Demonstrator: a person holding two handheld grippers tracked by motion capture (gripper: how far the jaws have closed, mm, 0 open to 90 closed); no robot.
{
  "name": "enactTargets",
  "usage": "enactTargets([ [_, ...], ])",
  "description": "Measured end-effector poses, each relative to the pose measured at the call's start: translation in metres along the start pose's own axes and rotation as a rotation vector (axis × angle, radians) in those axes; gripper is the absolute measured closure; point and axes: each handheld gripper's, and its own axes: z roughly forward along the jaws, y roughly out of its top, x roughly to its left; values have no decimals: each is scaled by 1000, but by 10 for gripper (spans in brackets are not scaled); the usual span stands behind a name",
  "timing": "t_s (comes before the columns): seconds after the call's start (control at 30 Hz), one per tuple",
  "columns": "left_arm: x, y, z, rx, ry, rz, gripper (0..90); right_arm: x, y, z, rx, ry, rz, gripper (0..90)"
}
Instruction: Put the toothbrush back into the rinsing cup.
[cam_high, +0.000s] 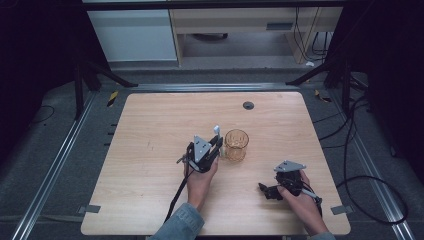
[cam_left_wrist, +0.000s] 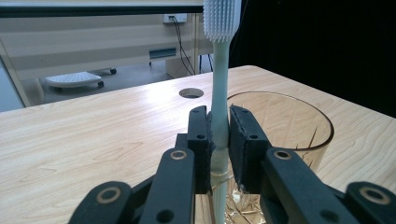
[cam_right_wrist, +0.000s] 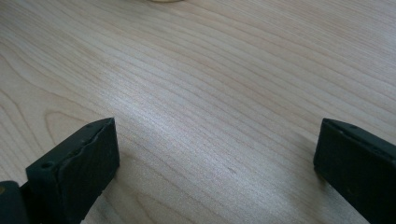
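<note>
Toothbrush (cam_left_wrist: 220, 100) foot hidden behind tongs (cam_left_wrist: 219, 140)

black two-jaw grippers (cam_high: 216, 145), grey plates, denim sleeve (cam_high: 181, 222)

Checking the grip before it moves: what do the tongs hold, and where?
The left tongs clamp the toothbrush mid-handle; the right tongs hold nothing.

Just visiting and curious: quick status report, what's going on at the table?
Left gripper shut on toothbrush, upright, bristles up, beside amber glass cup. Right gripper open, idle over bare table. Nothing in the way.
</note>
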Motion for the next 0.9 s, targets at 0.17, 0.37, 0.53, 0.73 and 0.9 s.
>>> enactTargets([
  [0.17, 0, -1, 1, 5, -1, -9, 784, 0, 0, 0, 0, 0, -1, 5],
  [0.37, 1, -1, 1, 12, -4, -11, 783, 0, 0, 0, 0, 0, 0, 5],
  [0.53, 0, -1, 1, 12, -5, -11, 779, 0, 0, 0, 0, 0, -1, 5],
  [0.73, 1, -1, 1, 15, -8, -12, 773, 0, 0, 0, 0, 0, -1, 5],
  [0.9, 0, -1, 1, 25, -10, -11, 754, 0, 0, 0, 0, 0, -1, 5],
])
